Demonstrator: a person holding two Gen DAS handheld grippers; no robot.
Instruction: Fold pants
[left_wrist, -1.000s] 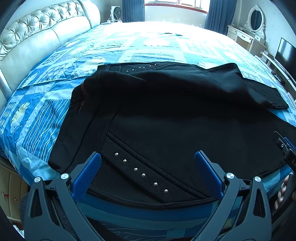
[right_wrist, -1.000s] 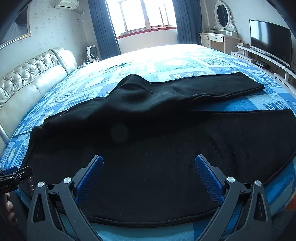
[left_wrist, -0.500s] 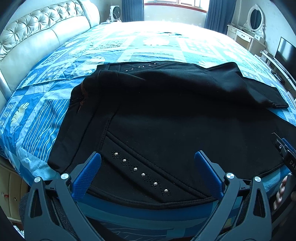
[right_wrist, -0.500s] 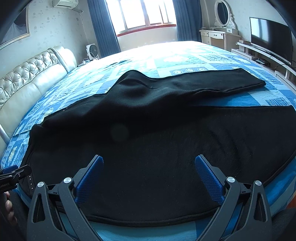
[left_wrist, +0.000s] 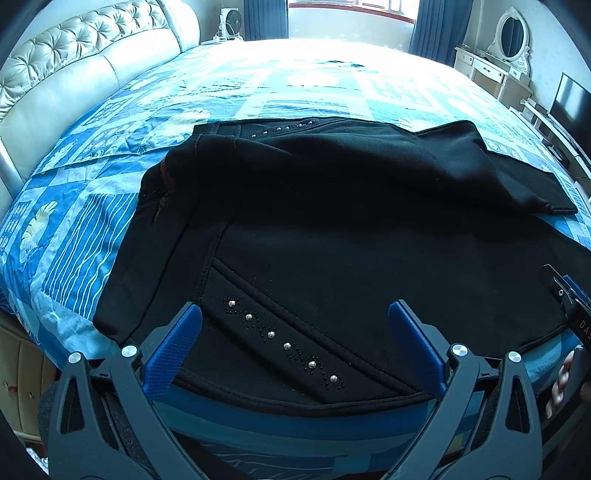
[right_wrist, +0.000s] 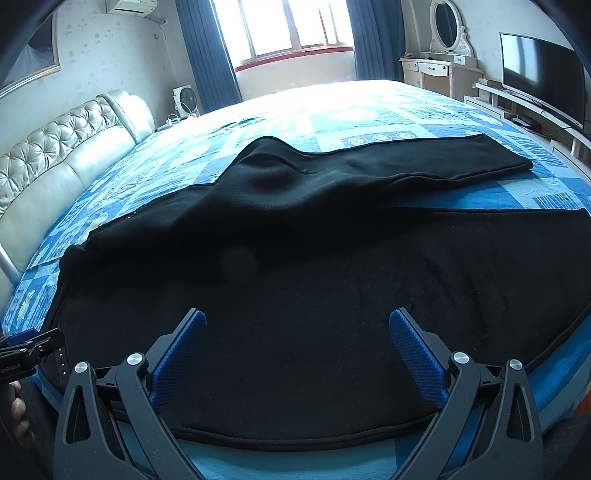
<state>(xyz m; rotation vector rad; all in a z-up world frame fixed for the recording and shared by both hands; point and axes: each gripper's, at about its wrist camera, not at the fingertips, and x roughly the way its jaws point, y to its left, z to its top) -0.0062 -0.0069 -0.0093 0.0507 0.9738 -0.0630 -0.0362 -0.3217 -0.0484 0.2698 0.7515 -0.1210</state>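
The black pants (left_wrist: 332, 221) are spread flat across the blue bedspread (left_wrist: 277, 85), one leg angled toward 2 o'clock. Both the left gripper (left_wrist: 294, 350) and right gripper (right_wrist: 297, 354) are held released above the near edge, apparently readied for a pinch.

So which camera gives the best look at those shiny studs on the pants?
The left wrist view. The near row of studs lies sharp and close between the open left gripper fingers, with a second row at the far edge. The right wrist view shows mostly plain black pants; only a few studs peek in at its left edge.
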